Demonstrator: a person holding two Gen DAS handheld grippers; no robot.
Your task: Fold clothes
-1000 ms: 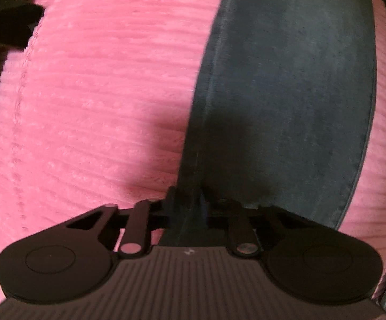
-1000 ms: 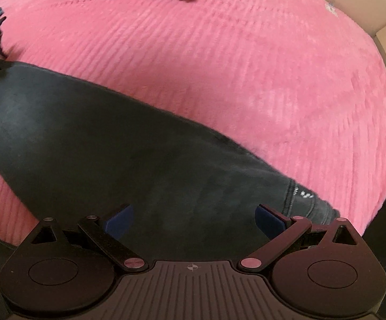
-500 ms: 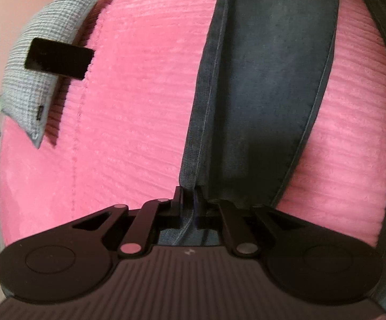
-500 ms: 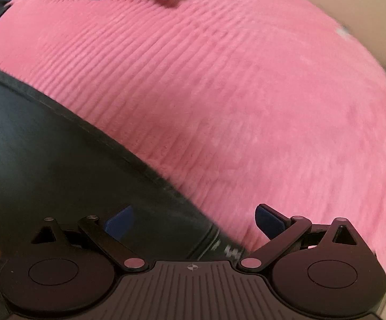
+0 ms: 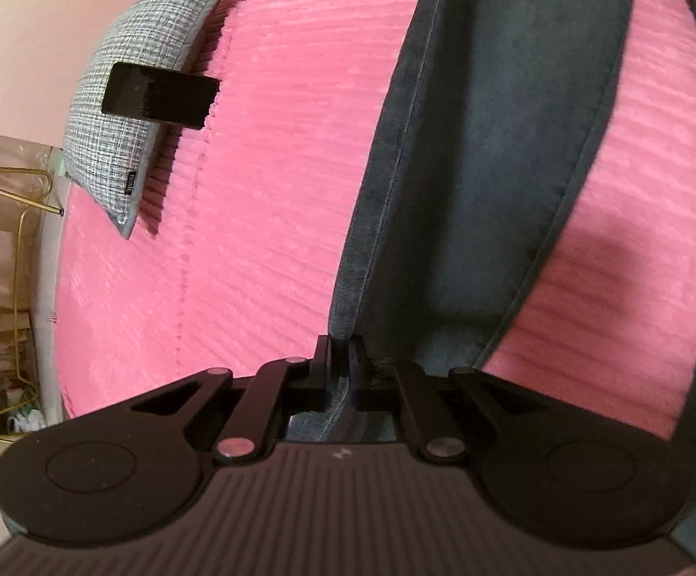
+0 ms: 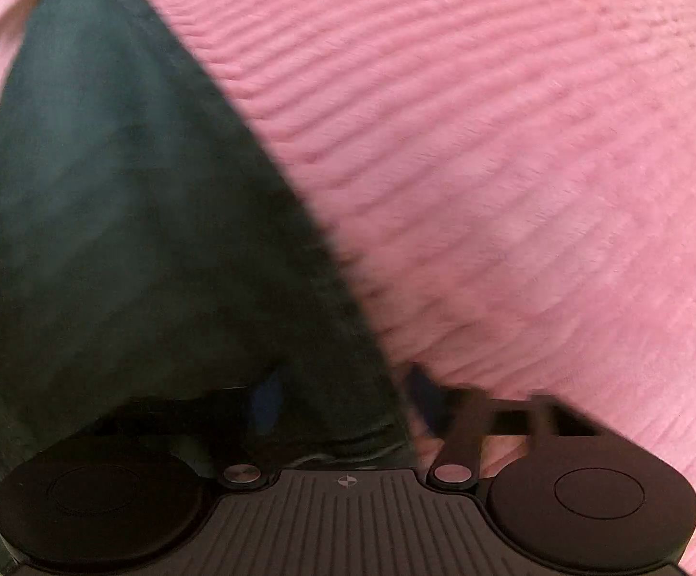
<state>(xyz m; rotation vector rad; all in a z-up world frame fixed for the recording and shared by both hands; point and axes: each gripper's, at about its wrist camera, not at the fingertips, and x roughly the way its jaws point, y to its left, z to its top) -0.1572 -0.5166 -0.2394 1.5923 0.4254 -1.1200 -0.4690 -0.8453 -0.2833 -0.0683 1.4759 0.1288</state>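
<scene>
Dark grey-blue jeans [image 5: 492, 144] stretch away from my left gripper [image 5: 340, 360] over a pink ribbed bedspread [image 5: 275, 168]. The left gripper is shut on a seamed edge of the jeans, which hangs lifted off the bed. In the right wrist view the jeans [image 6: 131, 216] fill the left half, over the same bedspread [image 6: 516, 144]. My right gripper [image 6: 343, 398] is blurred. Its blue-padded fingers stand partway apart, with the edge of the denim lying between them.
A grey woven pillow [image 5: 155, 43] lies at the far left of the bed with a black rectangular object [image 5: 160, 96] on it. Beyond the bed's left edge stand a gold wire rack [image 5: 16, 201] and floor clutter.
The left gripper has risen with the jeans edge, bringing the pillow and bed edge into view. The right gripper has swung toward the denim edge and its fingers have come closer together.
</scene>
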